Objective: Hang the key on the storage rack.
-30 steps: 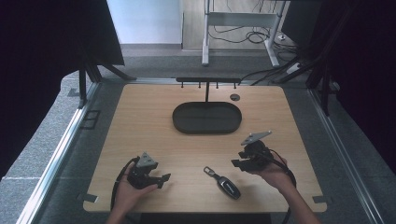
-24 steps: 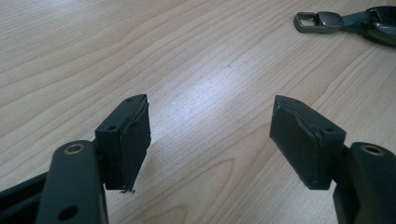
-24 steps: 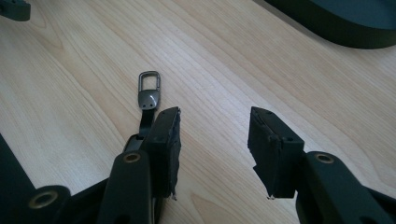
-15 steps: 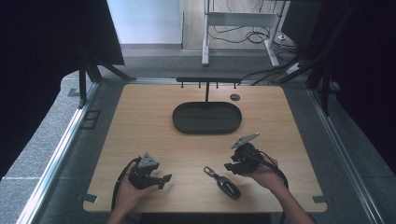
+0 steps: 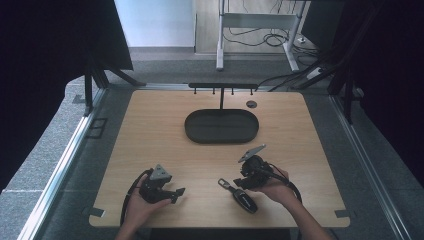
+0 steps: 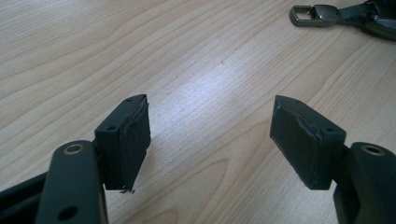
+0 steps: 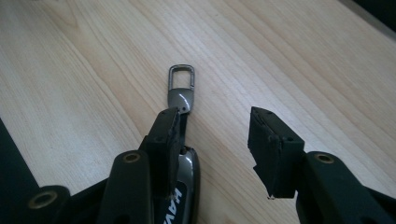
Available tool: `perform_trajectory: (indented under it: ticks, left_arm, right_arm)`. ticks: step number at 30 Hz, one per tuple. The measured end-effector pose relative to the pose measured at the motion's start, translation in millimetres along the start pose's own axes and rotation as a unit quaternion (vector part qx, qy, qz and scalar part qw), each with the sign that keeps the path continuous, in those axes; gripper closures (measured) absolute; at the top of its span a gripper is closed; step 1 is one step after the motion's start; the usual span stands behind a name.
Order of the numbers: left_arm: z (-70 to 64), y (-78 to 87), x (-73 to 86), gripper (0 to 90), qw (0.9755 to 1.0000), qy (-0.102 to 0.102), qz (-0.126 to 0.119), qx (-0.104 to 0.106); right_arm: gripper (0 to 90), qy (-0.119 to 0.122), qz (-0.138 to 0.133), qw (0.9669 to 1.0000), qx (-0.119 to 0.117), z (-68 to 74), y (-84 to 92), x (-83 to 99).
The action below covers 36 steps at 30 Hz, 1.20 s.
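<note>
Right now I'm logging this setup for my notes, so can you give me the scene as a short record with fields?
surface: light wooden table
object in hand's reach: black car key fob with a metal clip, lying flat near the front edge
container: black oval tray, mid-table, nothing in it
rack: black bar with hooks behind the tray
left gripper: jaws open over bare wood, key fob off to one side
right gripper: jaws open, one jaw above the key fob, not gripping it

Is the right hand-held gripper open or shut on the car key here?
Open. The right hand-held gripper has its jaws spread above the car key; the key lies flat on the table, partly under one jaw, not clamped.
</note>
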<state>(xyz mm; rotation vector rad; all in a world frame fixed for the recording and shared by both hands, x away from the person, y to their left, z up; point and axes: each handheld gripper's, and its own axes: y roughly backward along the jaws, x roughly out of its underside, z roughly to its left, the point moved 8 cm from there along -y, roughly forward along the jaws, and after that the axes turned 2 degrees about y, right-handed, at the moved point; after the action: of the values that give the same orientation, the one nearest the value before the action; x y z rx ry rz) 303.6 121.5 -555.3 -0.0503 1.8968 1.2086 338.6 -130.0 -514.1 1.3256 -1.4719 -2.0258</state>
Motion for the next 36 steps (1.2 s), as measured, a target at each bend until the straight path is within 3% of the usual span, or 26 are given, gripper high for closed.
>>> perform_trajectory:
  ticks: [14, 36]
  left_arm:
    - [-0.6, -0.9, 0.3, 29.5, 1.0000, -0.003, 0.003, 0.001]
    - [-1.6, -2.4, 1.2, 29.4, 1.0000, -0.005, 0.008, 0.002]
  right_arm:
    - [56.8, 0.005, 0.035, 0.9991, -0.025, 8.4, -15.1, -0.6]
    - [61.9, 0.020, 0.076, 0.9967, -0.020, 17.9, -39.1, -0.8]
